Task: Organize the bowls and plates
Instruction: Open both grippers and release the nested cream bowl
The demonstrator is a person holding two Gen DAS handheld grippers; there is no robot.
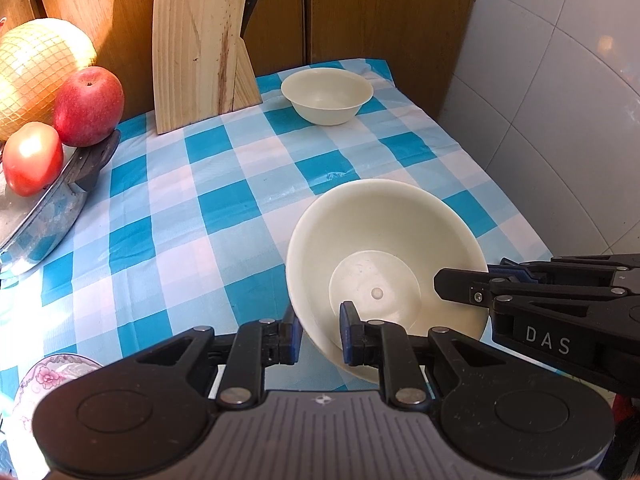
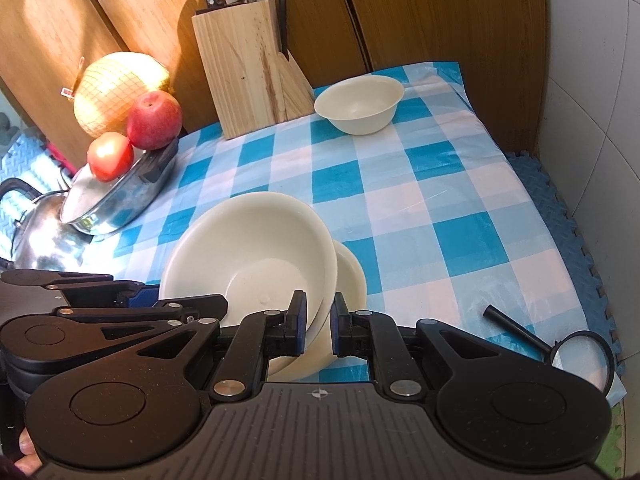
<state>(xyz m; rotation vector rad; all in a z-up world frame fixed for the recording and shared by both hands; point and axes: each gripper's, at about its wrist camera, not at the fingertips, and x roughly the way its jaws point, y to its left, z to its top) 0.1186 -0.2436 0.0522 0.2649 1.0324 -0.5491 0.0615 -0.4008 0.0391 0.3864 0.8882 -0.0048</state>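
Two grippers of mine clamp the same cream bowl (image 1: 384, 256). From the left wrist, my left gripper (image 1: 319, 330) pinches its near rim, while my right gripper (image 1: 460, 286) bites the rim on the right; a second bowl (image 1: 327, 96) sits far back on the checked cloth (image 1: 180, 216) near the knife block (image 1: 200, 48).

From the right wrist, my right gripper (image 2: 319, 326) squeezes the near edge of the tilted bowl (image 2: 248, 256), apparently nested bowls, my left gripper (image 2: 180, 306) reaching in from the left.
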